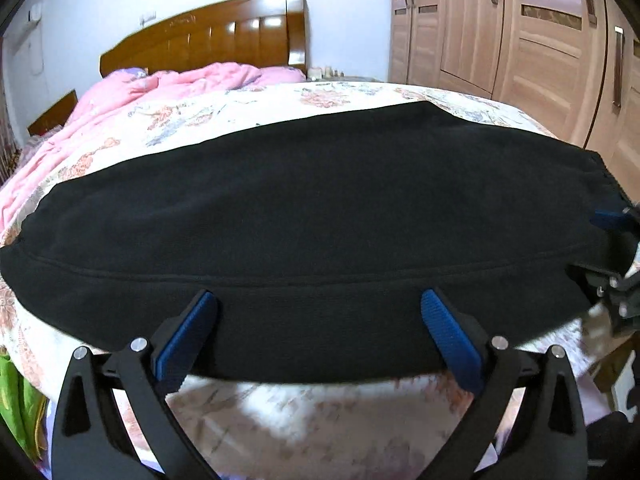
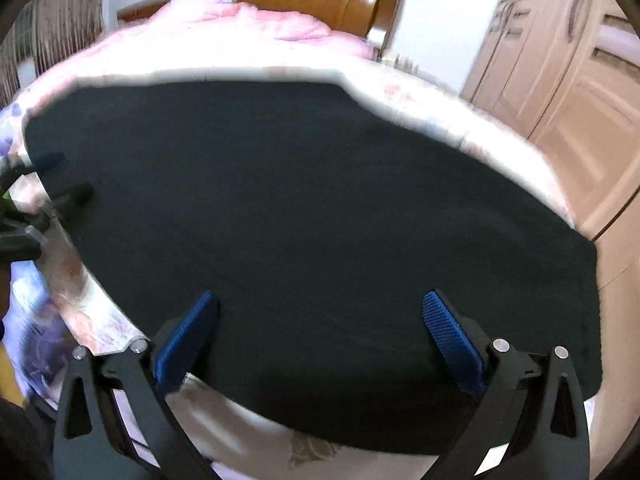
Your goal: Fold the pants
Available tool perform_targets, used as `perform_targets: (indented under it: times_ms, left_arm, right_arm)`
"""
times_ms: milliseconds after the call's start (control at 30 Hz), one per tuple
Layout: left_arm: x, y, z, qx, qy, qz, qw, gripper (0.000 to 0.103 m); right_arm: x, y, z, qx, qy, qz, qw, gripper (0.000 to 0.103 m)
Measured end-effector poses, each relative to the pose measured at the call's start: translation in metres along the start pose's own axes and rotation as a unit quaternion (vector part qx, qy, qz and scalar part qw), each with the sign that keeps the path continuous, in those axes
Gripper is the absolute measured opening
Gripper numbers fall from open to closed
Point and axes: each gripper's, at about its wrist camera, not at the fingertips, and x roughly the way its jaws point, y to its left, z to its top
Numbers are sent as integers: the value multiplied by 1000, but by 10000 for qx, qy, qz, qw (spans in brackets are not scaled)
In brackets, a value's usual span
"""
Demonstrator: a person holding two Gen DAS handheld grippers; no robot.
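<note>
Pants (image 1: 320, 208): black, spread flat on bed (image 1: 240, 112) w/ floral sheet, prob. smoothed ready for a fold. Left gripper (image 1: 319, 312) & right gripper (image 2: 320, 312): jaws apart, nothing held, poised over near edge, likely to pinch it. Left view shows a hem seam & pink quilt (image 1: 160, 84); right view blurred, seam not visible.

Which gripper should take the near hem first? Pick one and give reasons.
Left, probably. The left gripper hangs open with its blue pads straddling the near hem of the black pants, seam sharp. The right gripper, also open, shows a motion-blurred view.
</note>
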Motion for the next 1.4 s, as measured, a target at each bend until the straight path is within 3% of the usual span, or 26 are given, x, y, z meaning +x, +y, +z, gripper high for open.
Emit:
perform_targets:
  times_ms: [67,233,300,367,433,500,567,633,667,767,833,867,1000,1100,1167,1233,1300,1400]
  left_arm:
    - [-15,18,2,-23,-219,172,9996,102]
    - [-27,127,13,-1083,-488,662,9907,102]
    - [-17,173,12,-1430,-383,934,9846,101]
    - [6,209,4,-1769,77,701,9817,101]
    - [17,219,-8,-1567,97,633,9856,101]
    - [11,209,-9,-1212,25,887,9886,101]
    - [-5,211,-10,-1461,-39,700,9868,101]
    - [-28,225,-14,-2008,-518,282,9779,101]
    - [-40,238,-17,-2368,-703,189,9688,101]
    - [-45,264,-23,-2957,-687,239,9525,101]
    - [-38,277,-22,-3230,-425,307,9449,101]
    - [-39,277,-22,-3239,-394,296,9448,101]
    - [-46,238,2,-2419,-493,372,9683,101]
    - [-38,208,29,-1833,-562,325,9809,101]
    - [-28,198,42,-1710,-629,290,9828,101]
    - [-14,194,52,-1775,-601,382,9815,101]
    - [5,199,66,-1931,-549,371,9789,101]
    - [31,207,81,-2028,-400,640,9763,101]
  right_arm:
    - [-7,-3,1,-233,85,-10,9997,98]
    - [-7,-1,15,-150,249,-130,9995,98]
    - [-6,-1,18,-148,300,-121,9994,98]
    - [-9,-2,8,-91,318,-21,9995,99]
    - [-4,-2,4,-76,380,-39,9992,98]
    - [-5,0,15,-32,470,-342,9983,98]
    - [-13,15,29,-151,137,-358,9992,98]
    - [-27,34,45,-360,-185,-203,9990,98]
    - [-30,52,57,-525,-324,-80,9981,98]
    - [-19,106,90,-1070,-450,399,9924,98]
    - [-5,143,107,-1354,-489,849,9859,98]
    - [8,167,117,-1473,-435,1013,9829,98]
    - [55,214,139,-1465,-176,1246,9812,98]
    - [81,236,136,-1487,0,1139,9823,98]
    - [102,244,125,-1601,282,900,9826,98]
    - [105,231,124,-1267,153,1188,9847,99]
    - [102,235,130,-1425,389,1172,9821,98]
    - [79,213,148,-1230,-33,1313,9837,98]
